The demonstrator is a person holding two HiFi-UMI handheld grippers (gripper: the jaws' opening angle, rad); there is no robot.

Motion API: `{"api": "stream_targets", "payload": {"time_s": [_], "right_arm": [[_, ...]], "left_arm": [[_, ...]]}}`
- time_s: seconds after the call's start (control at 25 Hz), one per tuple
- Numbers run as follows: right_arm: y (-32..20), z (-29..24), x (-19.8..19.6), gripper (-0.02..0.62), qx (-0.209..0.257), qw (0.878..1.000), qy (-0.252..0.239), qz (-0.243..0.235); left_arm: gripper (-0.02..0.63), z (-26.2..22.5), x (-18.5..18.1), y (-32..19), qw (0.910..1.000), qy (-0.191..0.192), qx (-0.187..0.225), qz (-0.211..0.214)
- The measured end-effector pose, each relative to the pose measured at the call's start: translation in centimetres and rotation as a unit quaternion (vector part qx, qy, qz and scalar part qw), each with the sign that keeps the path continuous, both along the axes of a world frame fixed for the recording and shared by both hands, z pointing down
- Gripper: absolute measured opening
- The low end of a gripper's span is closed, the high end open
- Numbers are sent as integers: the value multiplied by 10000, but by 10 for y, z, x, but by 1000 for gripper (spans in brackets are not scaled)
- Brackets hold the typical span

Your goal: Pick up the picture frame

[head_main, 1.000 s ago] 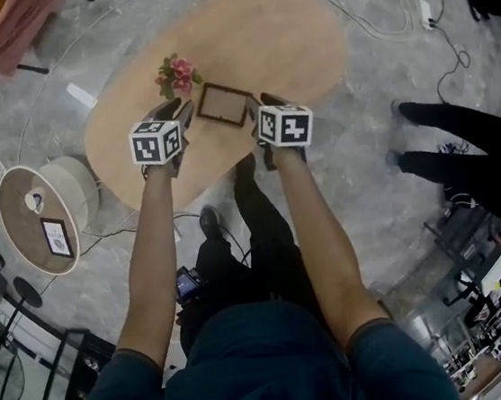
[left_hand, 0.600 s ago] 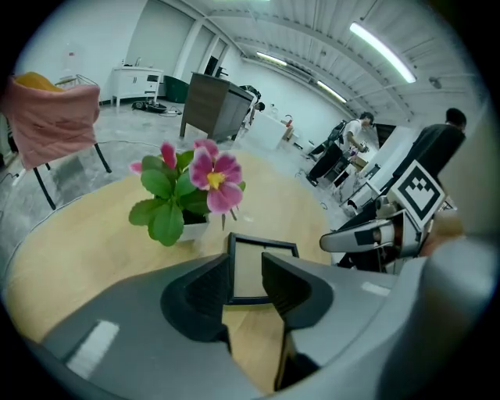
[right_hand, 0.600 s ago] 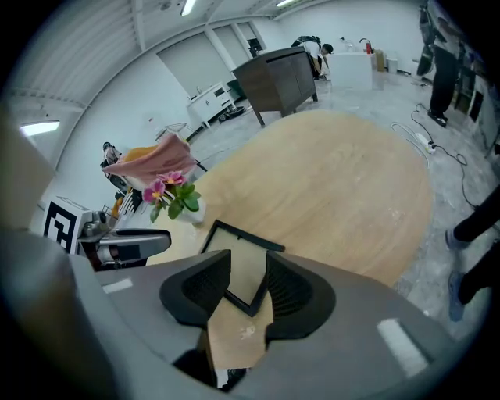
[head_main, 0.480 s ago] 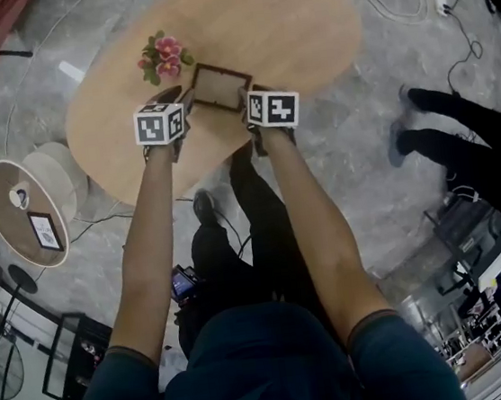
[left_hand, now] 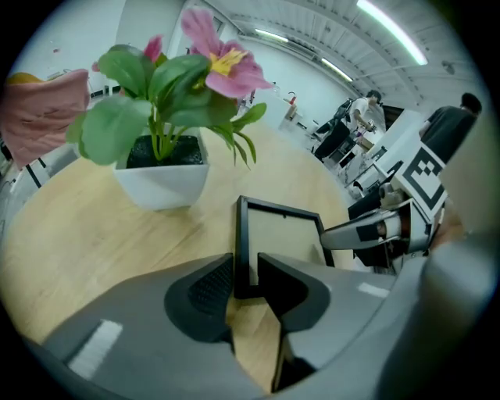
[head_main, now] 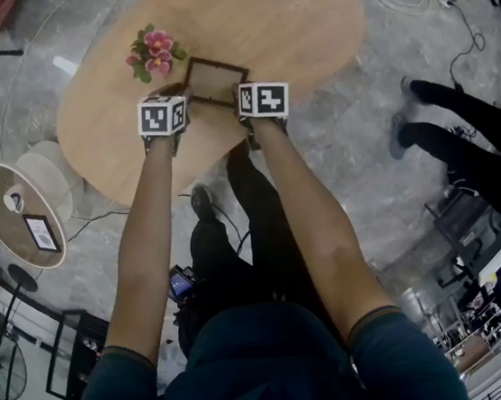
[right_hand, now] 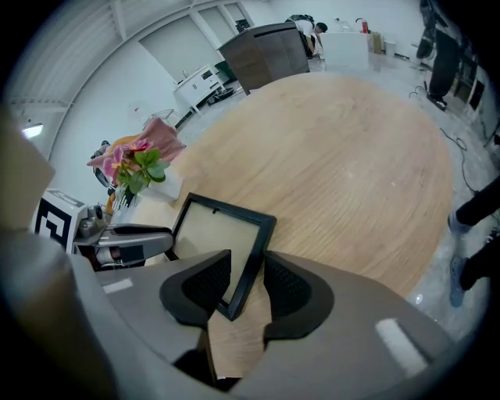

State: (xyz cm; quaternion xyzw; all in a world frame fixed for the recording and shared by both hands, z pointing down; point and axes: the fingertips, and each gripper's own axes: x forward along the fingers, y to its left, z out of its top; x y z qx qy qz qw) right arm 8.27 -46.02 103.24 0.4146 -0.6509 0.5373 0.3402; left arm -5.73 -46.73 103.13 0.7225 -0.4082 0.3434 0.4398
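The picture frame (head_main: pixel 215 81), dark-rimmed with a pale inside, stands tilted on the oval wooden table (head_main: pixel 300 16). My left gripper (head_main: pixel 182 96) holds the frame's left side and my right gripper (head_main: pixel 243 96) its right side. In the left gripper view the frame's (left_hand: pixel 277 234) dark edge sits pinched between my left gripper's (left_hand: pixel 244 277) jaws, and the right gripper's fingers (left_hand: pixel 367 230) show beyond it. The right gripper view has the frame's (right_hand: pixel 215 234) near corner clamped inside my right gripper (right_hand: pixel 244 285).
A white pot of pink flowers (head_main: pixel 153 54) stands just left of the frame, close to my left gripper. The table's near edge runs under my wrists. A person's dark legs (head_main: pixel 459 124) stand at the right. A round side table (head_main: pixel 18 223) sits on the floor at left.
Both grippers have moved inward from beside the frame onto its two side edges, and their jaws have shut there. The head view has shifted forward a little.
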Motion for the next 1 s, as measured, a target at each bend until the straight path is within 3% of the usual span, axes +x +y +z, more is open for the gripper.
{"api": "stream_targets", "payload": {"time_s": [0.48,0.72,1.0], "right_arm": [[-6,-8,9,75,68,9997,143,192],[-20,-50,18,69,530,9979,149,327],[-39,-134,28,69,1279,9899,19,613]], "left_arm": [[66,-5,7,5,9996,-143,-61,219],[51,-50,13,-4,9986,-223,369,308],[51,-137,23,-30,9919,-268,1162,428]]}}
